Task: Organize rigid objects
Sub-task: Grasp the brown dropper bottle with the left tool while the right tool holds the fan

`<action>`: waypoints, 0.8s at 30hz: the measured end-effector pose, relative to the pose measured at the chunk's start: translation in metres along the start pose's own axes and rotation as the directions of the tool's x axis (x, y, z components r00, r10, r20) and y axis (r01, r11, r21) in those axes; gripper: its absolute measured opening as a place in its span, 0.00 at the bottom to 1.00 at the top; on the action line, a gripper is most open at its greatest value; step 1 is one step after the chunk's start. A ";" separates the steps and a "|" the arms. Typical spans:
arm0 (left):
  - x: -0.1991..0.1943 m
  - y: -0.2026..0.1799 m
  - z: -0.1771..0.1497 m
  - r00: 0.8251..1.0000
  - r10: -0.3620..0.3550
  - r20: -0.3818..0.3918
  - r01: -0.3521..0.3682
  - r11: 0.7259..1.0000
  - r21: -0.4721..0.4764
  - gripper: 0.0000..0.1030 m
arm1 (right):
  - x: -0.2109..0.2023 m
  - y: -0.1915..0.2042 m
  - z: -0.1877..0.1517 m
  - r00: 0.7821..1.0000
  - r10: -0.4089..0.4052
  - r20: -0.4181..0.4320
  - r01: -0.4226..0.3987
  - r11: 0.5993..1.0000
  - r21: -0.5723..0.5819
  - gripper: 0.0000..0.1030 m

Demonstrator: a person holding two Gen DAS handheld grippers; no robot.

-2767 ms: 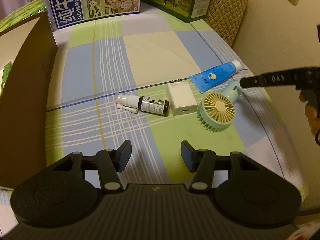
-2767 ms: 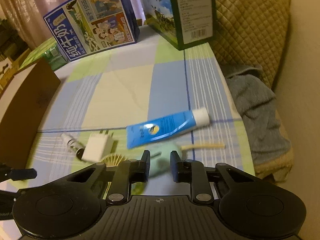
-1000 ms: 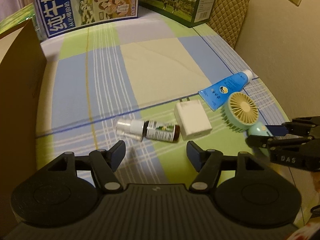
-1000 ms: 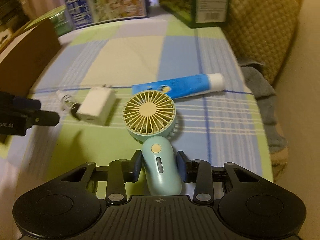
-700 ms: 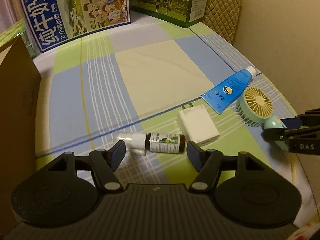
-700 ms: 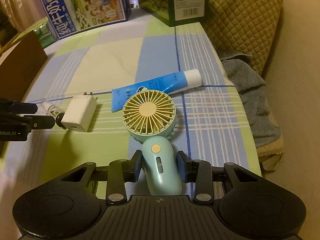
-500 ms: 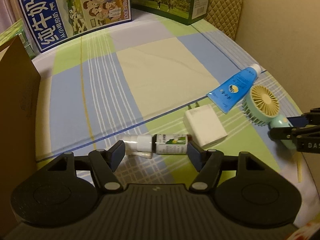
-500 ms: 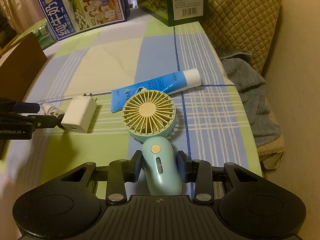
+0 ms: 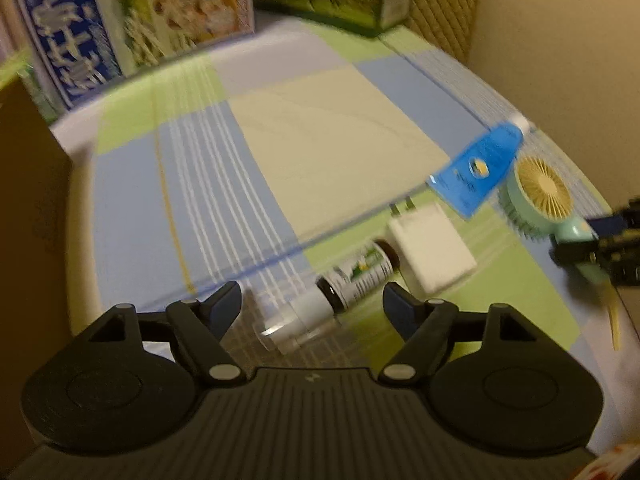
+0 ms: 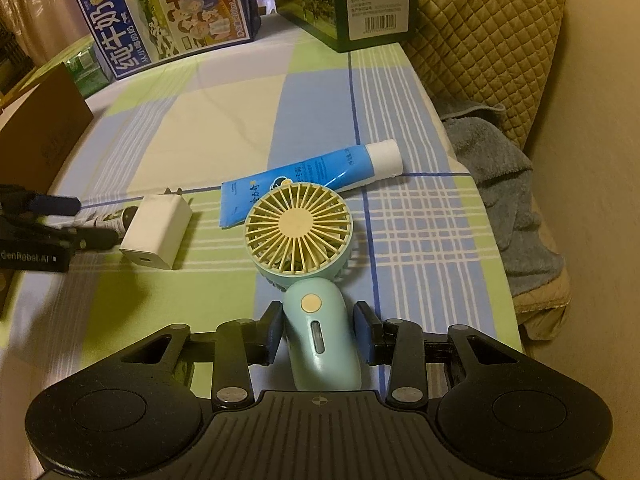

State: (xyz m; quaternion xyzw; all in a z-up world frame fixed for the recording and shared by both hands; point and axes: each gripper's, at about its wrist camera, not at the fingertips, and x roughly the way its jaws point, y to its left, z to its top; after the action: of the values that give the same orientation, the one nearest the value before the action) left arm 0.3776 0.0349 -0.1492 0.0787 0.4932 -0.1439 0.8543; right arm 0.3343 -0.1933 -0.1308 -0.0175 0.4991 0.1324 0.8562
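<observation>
The right gripper [image 10: 316, 328] is clamped on the smooth, rounded mint handle of a small fan [image 10: 298, 232], whose round cream grille lies flat on the checked cloth [image 10: 224, 120]. The left gripper [image 9: 312, 304] is opening its jaws around a dark glass spray bottle [image 9: 340, 284] with a clear cap, not touching it. Just beside the bottle lies a boxy white charger [image 9: 432, 252], then a flat blue tube [image 10: 312, 176].

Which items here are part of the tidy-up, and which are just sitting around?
Job items: mini fan, its handle gripped by right gripper; spray bottle between opening left gripper jaws; white charger; blue tube.

Lying about: milk cartons; grey towel; quilted cushion.
</observation>
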 end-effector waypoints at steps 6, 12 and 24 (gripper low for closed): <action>-0.002 0.000 -0.004 0.998 -0.070 -0.009 0.069 0.997 -0.034 0.48 | 0.000 0.000 0.001 1.000 0.000 0.001 0.000 1.000 -0.003 0.33; 0.003 -0.003 0.006 0.997 -0.070 -0.016 0.070 0.997 0.008 0.35 | 0.001 0.000 0.002 1.000 0.000 0.002 0.000 1.000 -0.008 0.33; 0.006 -0.014 0.009 1.000 -0.030 -0.005 0.030 0.998 0.061 0.19 | 0.004 0.004 0.002 1.000 -0.022 0.015 0.022 1.000 -0.017 0.33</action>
State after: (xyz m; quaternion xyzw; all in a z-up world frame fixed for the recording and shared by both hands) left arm 0.3831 0.0182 -0.1502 0.0976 0.4916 -0.1712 0.8482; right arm 0.3367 -0.1886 -0.1328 -0.0294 0.4916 0.1274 0.8610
